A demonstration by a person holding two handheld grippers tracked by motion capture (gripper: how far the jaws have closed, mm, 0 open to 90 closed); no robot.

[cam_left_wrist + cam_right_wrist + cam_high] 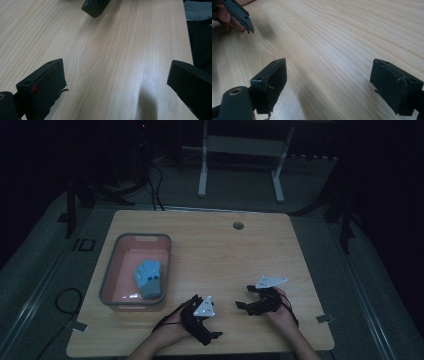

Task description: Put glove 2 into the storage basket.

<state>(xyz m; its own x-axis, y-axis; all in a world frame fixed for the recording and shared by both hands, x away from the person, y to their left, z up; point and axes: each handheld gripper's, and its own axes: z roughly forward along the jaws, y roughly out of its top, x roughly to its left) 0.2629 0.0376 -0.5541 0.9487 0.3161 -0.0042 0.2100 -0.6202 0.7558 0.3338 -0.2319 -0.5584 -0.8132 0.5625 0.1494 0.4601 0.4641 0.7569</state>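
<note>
Both grippers are sitting near the table's (220, 245) front edge, close to the middle of it, well apart from each other with bare wood between. Left gripper (216, 335) is lying closest to the front edge, jaws wide apart and holding nothing; in the left gripper view (115, 82) both black jaws are framing plain tabletop, and a jaw of the other gripper is poking in at the top. Right gripper (245, 297) is resting a bit further back from the front edge, toward the right side, jaws also spread wide and empty; the right gripper view (328, 82) is showing wood grain between them. A grey-rimmed pink bin (111, 275) is standing by the table's left edge, nearer the front-left corner. A blue glove (148, 277) is lying inside the bin, on its floor toward the right wall, well apart from both grippers. A round cable hole (238, 225) is showing near the back edge.
</note>
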